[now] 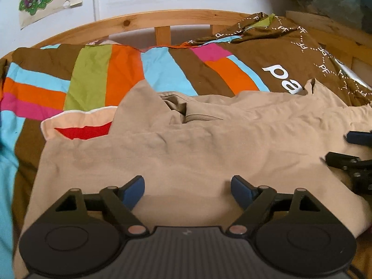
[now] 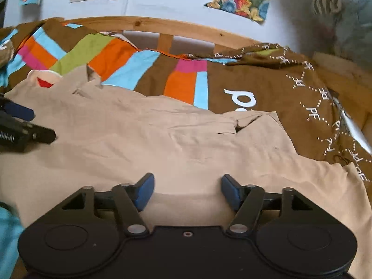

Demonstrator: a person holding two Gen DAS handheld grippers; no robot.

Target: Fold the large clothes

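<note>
On the bed, atop a striped quilt (image 1: 125, 69), our beige garment (image 1: 186, 144) lies flat, partly folded. Left claw (image 1: 187, 189) and right claw (image 2: 187, 190) both gape, empty, over its near edge. Next move, we judge: pinch that edge, fold it away.
</note>
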